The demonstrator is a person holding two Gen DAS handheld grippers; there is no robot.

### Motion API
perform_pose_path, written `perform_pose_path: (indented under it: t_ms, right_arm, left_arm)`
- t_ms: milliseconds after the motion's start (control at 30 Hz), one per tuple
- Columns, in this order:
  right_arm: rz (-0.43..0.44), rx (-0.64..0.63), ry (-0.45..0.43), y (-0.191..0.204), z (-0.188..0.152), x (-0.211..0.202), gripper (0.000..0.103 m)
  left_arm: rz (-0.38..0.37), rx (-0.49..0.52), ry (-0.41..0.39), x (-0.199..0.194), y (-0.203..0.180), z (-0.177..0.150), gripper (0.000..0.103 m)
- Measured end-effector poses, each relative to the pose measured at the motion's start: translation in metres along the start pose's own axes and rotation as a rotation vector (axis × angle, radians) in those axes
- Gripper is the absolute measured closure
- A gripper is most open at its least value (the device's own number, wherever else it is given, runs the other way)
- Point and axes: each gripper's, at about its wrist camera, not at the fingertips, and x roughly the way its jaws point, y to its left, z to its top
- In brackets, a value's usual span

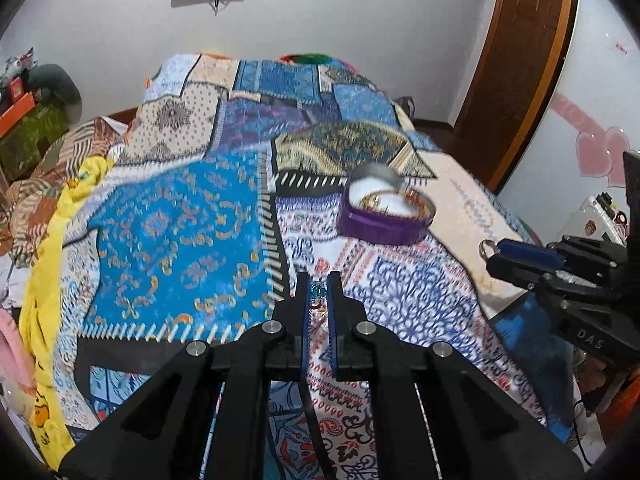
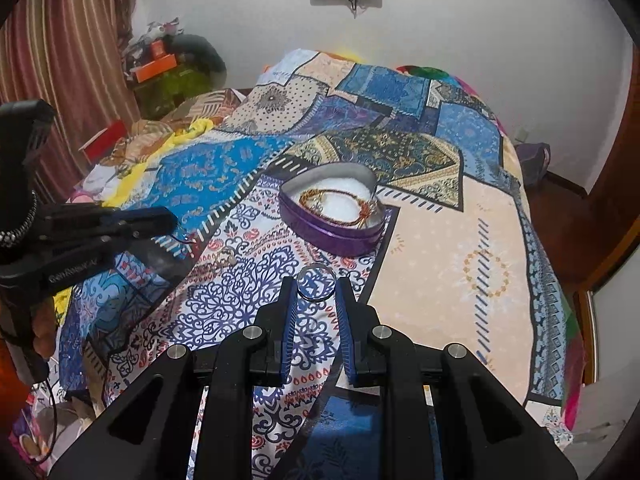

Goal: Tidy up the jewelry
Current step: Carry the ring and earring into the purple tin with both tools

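A purple heart-shaped tin (image 1: 384, 216) with white lining sits open on the patterned bedspread; it also shows in the right wrist view (image 2: 334, 224). A gold and red bracelet (image 2: 340, 204) lies inside it. My left gripper (image 1: 319, 286) is shut on a small piece with a blue stone (image 1: 317, 290), held above the bedspread, short of the tin. My right gripper (image 2: 317, 286) is shut on a silver ring (image 2: 316, 284), near side of the tin. The right gripper also shows at the right of the left wrist view (image 1: 490, 254), holding the ring (image 1: 486, 248).
The patchwork bedspread (image 2: 440, 260) covers the bed. A small piece of jewelry (image 2: 226, 258) lies on it, left of the tin. Yellow cloth (image 1: 52, 240) and clutter lie along the left side. A wooden door (image 1: 516, 60) stands at the right.
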Motion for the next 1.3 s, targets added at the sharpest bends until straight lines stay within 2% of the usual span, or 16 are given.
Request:
perform_pose_path:
  t_ms: [333, 800, 1100, 1300]
  right_arm:
    - [-0.014, 0.022, -0.063, -0.006, 0.014, -0.013, 0.085]
    - [-0.015, 0.032, -0.138, -0.017, 0.041, -0.016, 0.085]
    - [-0.011, 0.041, -0.131, -0.027, 0.052, 0.004, 0.085]
    - [0.014, 0.051, -0.087, -0.035, 0.057, 0.027, 0.085]
  left_arm:
    - [-0.024, 0.037, -0.076, -0.011, -0.017, 0.032, 0.097]
    - [-0.076, 0.070, -0.150, -0.001, -0.035, 0.073, 0.097]
    - [-0.100, 0.072, -0.135, 0.024, -0.040, 0.083, 0.097]
    - [-0.104, 0.056, -0.095, 0.053, -0.039, 0.084, 0.097]
